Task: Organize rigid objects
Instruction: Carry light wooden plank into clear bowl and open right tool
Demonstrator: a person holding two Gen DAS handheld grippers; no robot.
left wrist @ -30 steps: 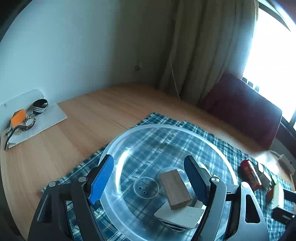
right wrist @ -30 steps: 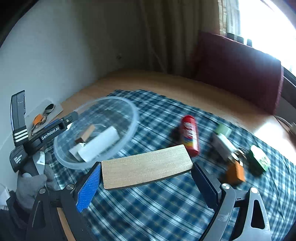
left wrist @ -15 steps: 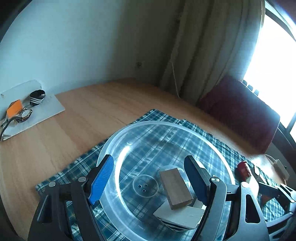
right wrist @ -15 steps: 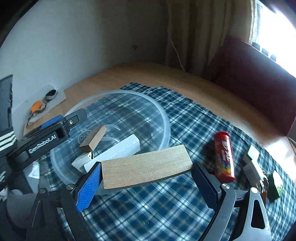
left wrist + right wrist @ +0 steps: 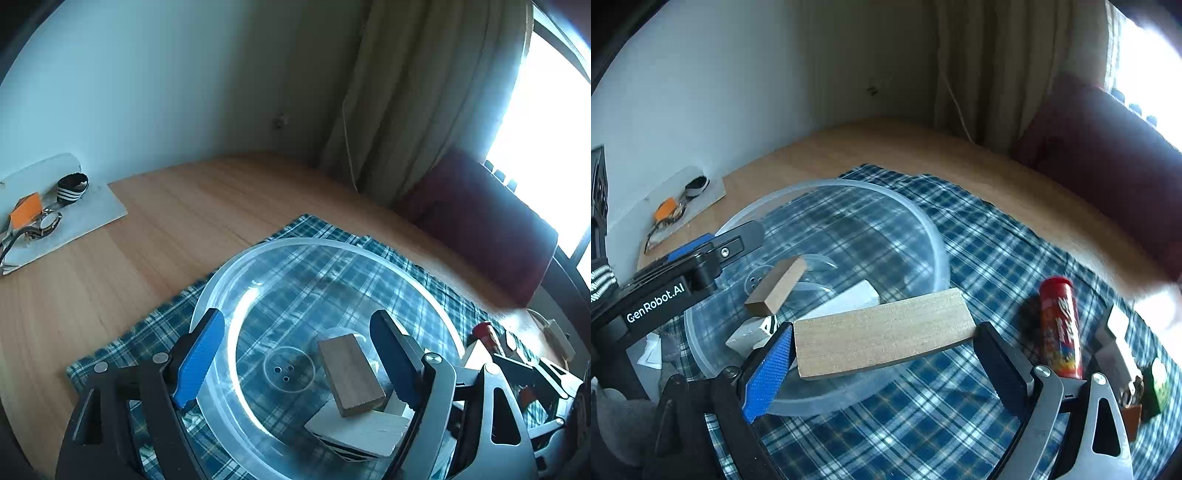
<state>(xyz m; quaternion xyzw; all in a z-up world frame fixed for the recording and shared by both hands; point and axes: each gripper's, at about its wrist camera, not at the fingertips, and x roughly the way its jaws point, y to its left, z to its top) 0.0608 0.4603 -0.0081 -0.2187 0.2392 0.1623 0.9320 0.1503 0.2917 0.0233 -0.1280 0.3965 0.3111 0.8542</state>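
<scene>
In the left wrist view, the left gripper (image 5: 297, 354) has its fingers wide apart and holds nothing. It hangs over a clear plastic bowl (image 5: 332, 245) that stands on a blue checked cloth (image 5: 147, 332). Inside the bowl a small wooden block (image 5: 351, 373) leans on a white box (image 5: 358, 430). The cloth lies on a wooden table (image 5: 166, 221). Far to the left on the table there is a white board (image 5: 85, 221) with a watch (image 5: 50, 221) and an orange thing (image 5: 26, 208) on it. At the right edge a red can (image 5: 487, 332) shows partly.

In the right wrist view, the right gripper (image 5: 882, 354) is closed on a flat wooden plank (image 5: 882, 332), one finger at each end. The plank is held level, above the near rim of the bowl (image 5: 938, 251). The small wooden block (image 5: 777, 286) and the white box (image 5: 846, 301) are in the bowl. The left gripper (image 5: 713, 251) reaches over the bowl's left side. The red can (image 5: 1058, 328) lies on the cloth (image 5: 979, 236) right of the bowl, apart from it. More small things lie further right, too blurred to name.
</scene>
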